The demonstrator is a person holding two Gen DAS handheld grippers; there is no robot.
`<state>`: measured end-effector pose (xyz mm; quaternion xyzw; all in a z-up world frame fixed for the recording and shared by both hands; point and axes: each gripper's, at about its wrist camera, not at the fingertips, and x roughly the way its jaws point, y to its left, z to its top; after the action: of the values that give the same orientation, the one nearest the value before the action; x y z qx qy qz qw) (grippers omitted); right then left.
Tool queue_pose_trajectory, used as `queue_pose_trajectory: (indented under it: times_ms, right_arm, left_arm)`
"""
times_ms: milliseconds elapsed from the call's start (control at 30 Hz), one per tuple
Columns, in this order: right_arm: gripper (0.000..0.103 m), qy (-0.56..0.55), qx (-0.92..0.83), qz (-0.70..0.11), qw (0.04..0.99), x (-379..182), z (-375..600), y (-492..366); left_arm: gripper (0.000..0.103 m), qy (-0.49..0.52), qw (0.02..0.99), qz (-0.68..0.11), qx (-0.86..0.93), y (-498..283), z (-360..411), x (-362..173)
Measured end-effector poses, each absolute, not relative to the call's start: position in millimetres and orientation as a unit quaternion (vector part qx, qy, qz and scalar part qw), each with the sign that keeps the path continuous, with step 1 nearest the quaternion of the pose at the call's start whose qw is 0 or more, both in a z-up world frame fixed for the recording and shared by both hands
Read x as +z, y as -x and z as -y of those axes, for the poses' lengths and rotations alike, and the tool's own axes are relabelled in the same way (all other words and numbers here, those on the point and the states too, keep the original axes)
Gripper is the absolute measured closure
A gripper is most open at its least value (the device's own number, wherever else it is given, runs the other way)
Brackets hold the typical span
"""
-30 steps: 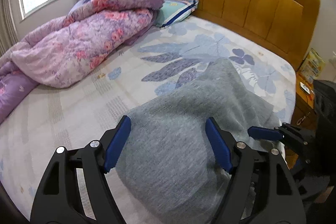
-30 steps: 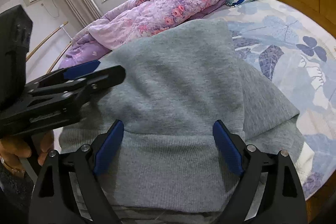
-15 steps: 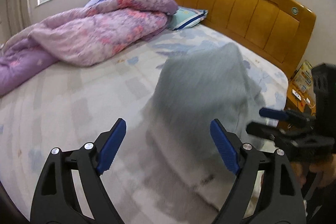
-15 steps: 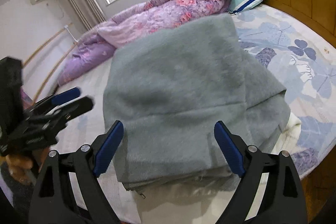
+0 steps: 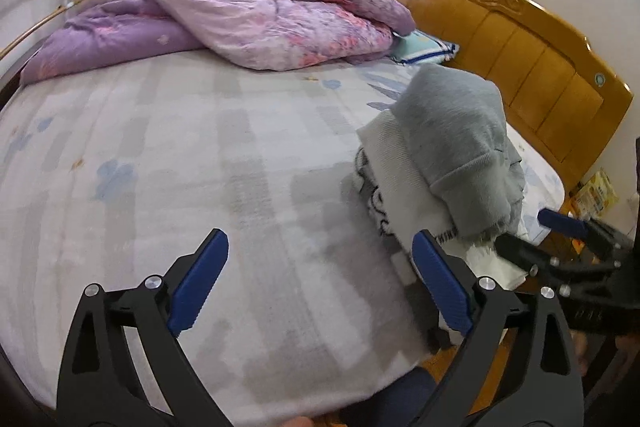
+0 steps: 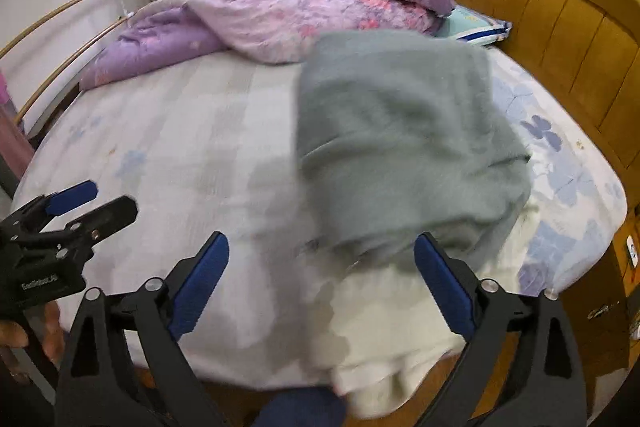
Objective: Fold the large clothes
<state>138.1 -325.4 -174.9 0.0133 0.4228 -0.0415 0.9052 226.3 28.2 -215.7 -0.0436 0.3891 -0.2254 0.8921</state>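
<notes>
So the grey sweater (image 5: 456,147) is folded and now sits on top of a white garment (image 5: 400,171) near the bed's (image 5: 200,147) headboard-side corner. Both tongs have backed off it since a second ago: left tongs (image 5: 320,283) and right tongs (image 6: 322,281) are spread apart, holding nothing. That piece looks done. The stack sits close to the mattress edge; loads of open sheet to its left.
</notes>
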Motion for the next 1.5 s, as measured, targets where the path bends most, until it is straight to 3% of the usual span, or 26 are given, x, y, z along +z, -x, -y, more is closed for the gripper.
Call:
queue_pose_trajectory:
  times_ms: [333,800,1500]
  right_arm:
    - [0.009,0.063,-0.100,-0.419,0.900,-175.3,243.9,-115.7]
    - [0.009,0.062,-0.095,-0.410,0.905,-161.9,202.4,-84.8]
    - [0.009,0.071,-0.047,-0.323,0.943,-106.8,175.5,-34.2]
  left_arm:
    - [0.005,0.100,0.896,-0.385,-0.196,-187.7,-99.1,-216.1]
    - [0.005,0.106,0.910,-0.362,-0.173,-147.1,-134.5,-205.9]
    - [0.005,0.062,0.962,-0.250,-0.093,-68.7,-154.3,-122.7]
